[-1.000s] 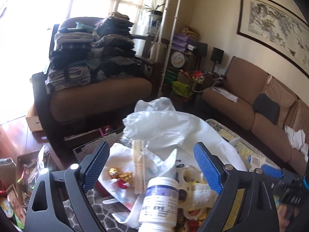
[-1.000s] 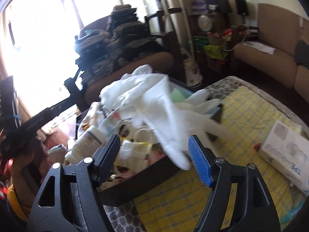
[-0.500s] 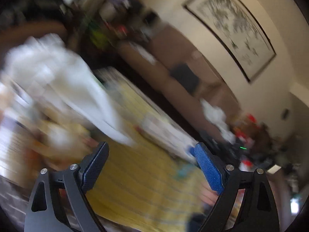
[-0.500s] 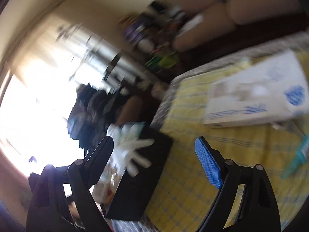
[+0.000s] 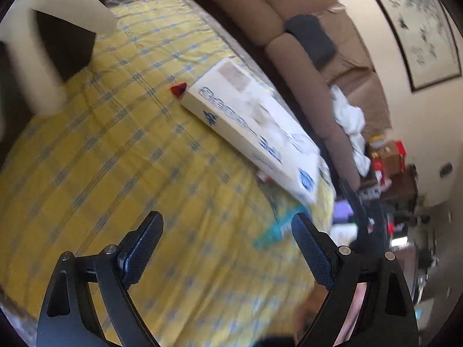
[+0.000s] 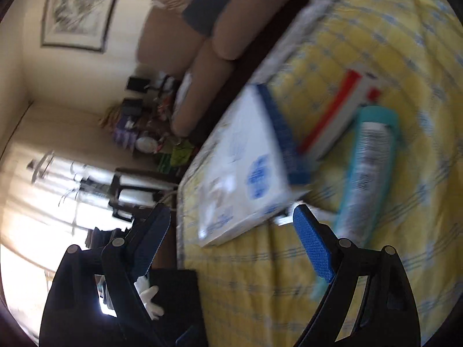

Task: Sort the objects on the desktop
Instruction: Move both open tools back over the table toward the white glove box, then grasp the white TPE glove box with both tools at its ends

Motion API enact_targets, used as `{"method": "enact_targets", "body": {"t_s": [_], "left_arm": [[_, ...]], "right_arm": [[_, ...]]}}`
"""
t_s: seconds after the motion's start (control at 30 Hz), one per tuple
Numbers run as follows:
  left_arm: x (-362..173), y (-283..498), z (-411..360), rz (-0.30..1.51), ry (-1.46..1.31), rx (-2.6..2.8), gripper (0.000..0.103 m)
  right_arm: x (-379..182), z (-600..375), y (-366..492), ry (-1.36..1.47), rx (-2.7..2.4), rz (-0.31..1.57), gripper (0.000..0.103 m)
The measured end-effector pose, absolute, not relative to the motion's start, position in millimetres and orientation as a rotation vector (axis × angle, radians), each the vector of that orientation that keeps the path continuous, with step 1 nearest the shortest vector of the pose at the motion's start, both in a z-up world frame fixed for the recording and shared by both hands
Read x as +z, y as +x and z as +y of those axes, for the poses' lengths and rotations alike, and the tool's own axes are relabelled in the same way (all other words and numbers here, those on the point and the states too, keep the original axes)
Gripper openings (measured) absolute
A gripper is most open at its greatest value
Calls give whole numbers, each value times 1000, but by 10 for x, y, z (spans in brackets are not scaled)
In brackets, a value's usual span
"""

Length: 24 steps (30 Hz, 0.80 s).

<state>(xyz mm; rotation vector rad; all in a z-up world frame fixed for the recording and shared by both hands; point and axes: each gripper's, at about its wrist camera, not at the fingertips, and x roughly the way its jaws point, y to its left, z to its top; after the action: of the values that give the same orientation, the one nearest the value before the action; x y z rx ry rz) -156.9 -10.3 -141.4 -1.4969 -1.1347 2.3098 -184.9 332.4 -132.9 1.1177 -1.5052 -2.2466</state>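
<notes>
A flat white box with blue print (image 5: pixel 254 127) lies on the yellow checked tablecloth (image 5: pixel 121 156); it also shows in the right wrist view (image 6: pixel 240 167). A teal pack (image 6: pixel 367 173) and a red-and-white box (image 6: pixel 335 115) lie beside it. A blurred teal patch (image 5: pixel 277 228) shows by the left gripper. My left gripper (image 5: pixel 228 248) is open and empty above the cloth. My right gripper (image 6: pixel 231 243) is open and empty, just in front of the white box. A black bin (image 6: pixel 176 297) with white plastic (image 6: pixel 150 297) sits at the lower left.
A brown sofa (image 5: pixel 303 52) runs behind the table. The black bin's corner (image 5: pixel 66 46) and white plastic (image 5: pixel 31 63) sit at the upper left. A small red piece (image 5: pixel 178 89) lies by the box's end. Clutter stands by the far wall (image 6: pixel 139 127).
Both grippers have swung away from the cluttered black bin toward the yellow cloth and the white box. Both stayed open and empty.
</notes>
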Motion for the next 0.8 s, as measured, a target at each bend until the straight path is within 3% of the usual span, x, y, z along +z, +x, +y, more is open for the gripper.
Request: {"method": "enact_targets", "body": {"t_s": [0.2,0.37,0.53,0.63,0.67,0.8], "left_arm": [[-1773,-2037,-62,-1460,-1383,2308,92],[-2139,-2218,-7,-1711,-1281,2178,92],[-2237,-2242,6,-1758,-1086,2125,94],[-2281,-2256,30,-1742,-995,2146,94],[-2279,-2304,51,-1717,-986,2146,94],[-2276,-2345,120,-1709,-976,2113,94]], "right_arm": [[-1627,3598,-1878,1130,-2214,-1597,84],[-1591,3600,-1913,1094,-2291,-1493,83],[-1566,3526,-2019,1102,-2282,-1377,68],[-1547,3462,-2063,1119,-2276,-1306,45],[-1536,3440,-2069,1100,-2260,-1287,32],[-1470,3396,-2066,1006,-2194,-1226,27]]}}
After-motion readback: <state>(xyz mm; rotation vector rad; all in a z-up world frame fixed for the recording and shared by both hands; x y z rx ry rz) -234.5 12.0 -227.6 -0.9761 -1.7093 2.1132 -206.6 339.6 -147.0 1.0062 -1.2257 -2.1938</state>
